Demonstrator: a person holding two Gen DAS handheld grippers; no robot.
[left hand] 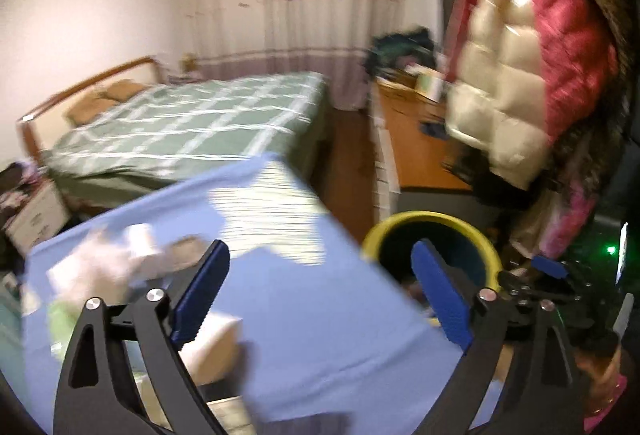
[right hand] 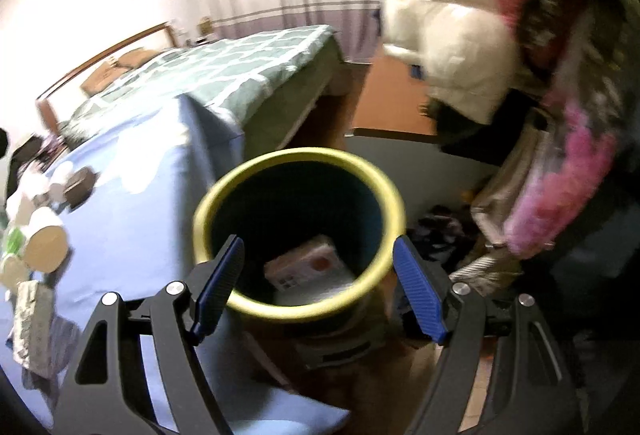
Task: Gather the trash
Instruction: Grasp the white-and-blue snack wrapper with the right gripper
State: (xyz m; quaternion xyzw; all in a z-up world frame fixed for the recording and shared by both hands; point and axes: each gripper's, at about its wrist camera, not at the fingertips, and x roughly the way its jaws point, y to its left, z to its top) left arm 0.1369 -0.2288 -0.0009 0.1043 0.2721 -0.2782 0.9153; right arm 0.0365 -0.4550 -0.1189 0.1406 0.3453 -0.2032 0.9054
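Observation:
A dark bin with a yellow rim (right hand: 224, 195) stands beside a table with a blue cloth (right hand: 132, 219); it also shows in the left wrist view (left hand: 404, 225). A pale packet with an orange mark (right hand: 308, 267) lies inside it. My right gripper (right hand: 318, 293) is open and empty, held above the bin's near rim. My left gripper (left hand: 320, 295) is open and empty above the blue cloth (left hand: 304, 299). Crumpled white paper (left hand: 100, 263) and a paper cup (left hand: 212, 351) lie on the cloth to its left. In the right wrist view a paper cup (right hand: 44, 247) and a crumpled wrapper (right hand: 32, 327) lie at the cloth's left edge.
A bed with a green checked cover (left hand: 192, 127) stands behind the table. An orange-brown desk (left hand: 416, 151) is at the right. Cream and red padded coats (left hand: 520, 47) hang over it and near the bin. Clothes and bags (right hand: 520, 195) are piled right of the bin.

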